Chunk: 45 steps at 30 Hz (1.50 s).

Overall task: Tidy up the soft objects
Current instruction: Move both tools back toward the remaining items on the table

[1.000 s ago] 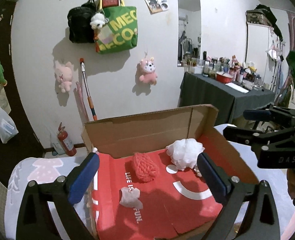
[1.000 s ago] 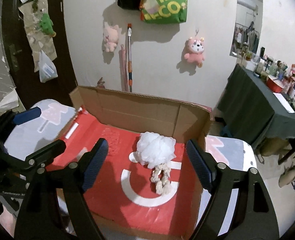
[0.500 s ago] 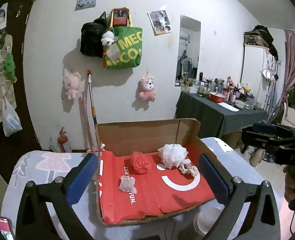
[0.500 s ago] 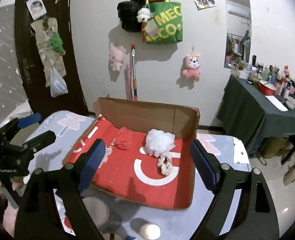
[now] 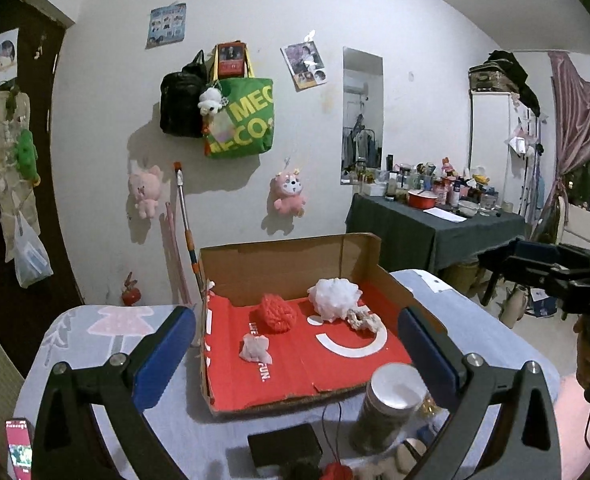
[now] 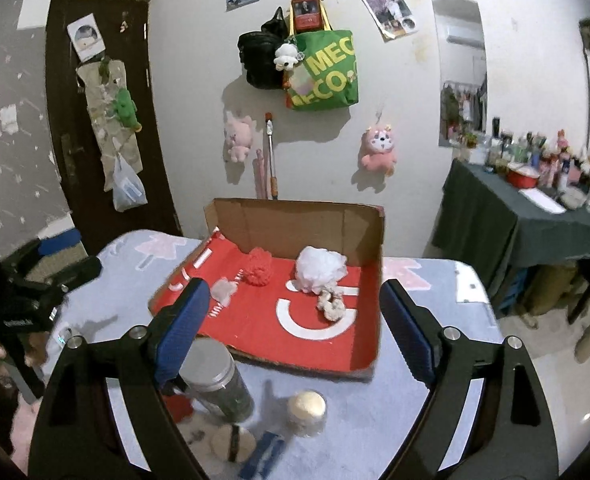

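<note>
Both grippers hang above the near end of a table [image 5: 95, 320] covered in a pale cloth with pink tree shapes, and both stand wide apart with nothing between their blue pads: the left gripper [image 5: 295, 348] is released, and so is the right gripper [image 6: 293, 320]. Ahead of them sits one shallow cardboard box [image 5: 287, 264] with a red printed floor and its far flap standing up. Four soft things lie inside it: one red knitted ball [image 5: 277, 314] near the middle, one white fluffy puff [image 5: 334, 300] just to its right, one small knotted rope toy [image 5: 361, 319] touching the puff's near side, and one crumpled white scrap [image 5: 255, 348] on its own toward the near left. In front of the box stands one jar with a silver lid [image 6: 211, 376], and beside it one smaller round tin [image 6: 306, 406]. On the far wall I count two pink plush toys [image 6: 378, 148], one green tote bag [image 6: 323, 76] and one black bag [image 6: 261, 60]. A dark-draped side table [image 6: 515, 232] stands to the right, crowded with bottles.
</note>
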{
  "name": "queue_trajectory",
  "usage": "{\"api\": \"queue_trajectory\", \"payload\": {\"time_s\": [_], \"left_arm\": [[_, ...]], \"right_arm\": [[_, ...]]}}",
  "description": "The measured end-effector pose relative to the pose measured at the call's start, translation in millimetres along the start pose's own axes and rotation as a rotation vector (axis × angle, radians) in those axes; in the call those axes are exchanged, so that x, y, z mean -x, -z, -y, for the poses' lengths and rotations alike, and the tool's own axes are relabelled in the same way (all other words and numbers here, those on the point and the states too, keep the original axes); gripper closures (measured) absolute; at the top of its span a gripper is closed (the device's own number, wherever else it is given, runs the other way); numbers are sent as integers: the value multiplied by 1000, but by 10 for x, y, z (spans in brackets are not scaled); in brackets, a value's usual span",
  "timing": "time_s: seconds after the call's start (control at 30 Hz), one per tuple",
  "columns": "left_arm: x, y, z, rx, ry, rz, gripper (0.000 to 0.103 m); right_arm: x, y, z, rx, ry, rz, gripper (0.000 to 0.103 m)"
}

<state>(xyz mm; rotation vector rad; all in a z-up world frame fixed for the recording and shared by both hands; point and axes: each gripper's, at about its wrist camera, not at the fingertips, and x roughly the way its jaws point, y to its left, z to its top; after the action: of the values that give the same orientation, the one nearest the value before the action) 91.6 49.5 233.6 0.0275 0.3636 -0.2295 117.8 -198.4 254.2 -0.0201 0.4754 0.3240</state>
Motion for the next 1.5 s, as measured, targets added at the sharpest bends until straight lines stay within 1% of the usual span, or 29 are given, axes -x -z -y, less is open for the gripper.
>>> {"api": "queue_trajectory", "payload": {"time_s": [0.07, 0.23, 0.37, 0.5, 0.67, 0.8, 0.93, 1.07, 1.13, 1.27, 1.33, 1.5], "left_arm": [[89, 94, 5, 21, 30, 10, 0], [242, 331, 13, 55, 51, 26, 0], [295, 568, 60, 54, 39, 22, 0], [291, 838, 151, 21, 20, 6, 0], [173, 1195, 259, 6, 26, -49, 0], [14, 1412, 292, 9, 30, -101, 0], [-104, 1580, 300, 13, 28, -141, 0], [-188, 1669, 303, 12, 35, -174, 0], [-216, 1709, 314, -2, 36, -186, 2], [-255, 1738, 323, -29, 37, -203, 11], [-267, 1750, 332, -37, 40, -211, 14], [-292, 1776, 373, -68, 54, -231, 25]], "right_arm": [[71, 91, -36, 21, 13, 14, 16], [252, 374, -121, 48, 20, 49, 16], [348, 653, -178, 48, 20, 71, 12], [369, 941, -229, 35, 27, 78, 12], [326, 1206, -261, 4, 34, 73, 12], [228, 1401, -318, 14, 78, 60, 12], [99, 1562, -337, 13, 91, 25, 12], [-38, 1733, -313, -9, 99, -16, 12], [-106, 1818, -293, -21, 97, -42, 12], [-233, 1932, -259, -32, 91, -93, 12], [-269, 1976, -249, -37, 83, -109, 12], [-338, 2053, -247, -35, 72, -141, 13]]}}
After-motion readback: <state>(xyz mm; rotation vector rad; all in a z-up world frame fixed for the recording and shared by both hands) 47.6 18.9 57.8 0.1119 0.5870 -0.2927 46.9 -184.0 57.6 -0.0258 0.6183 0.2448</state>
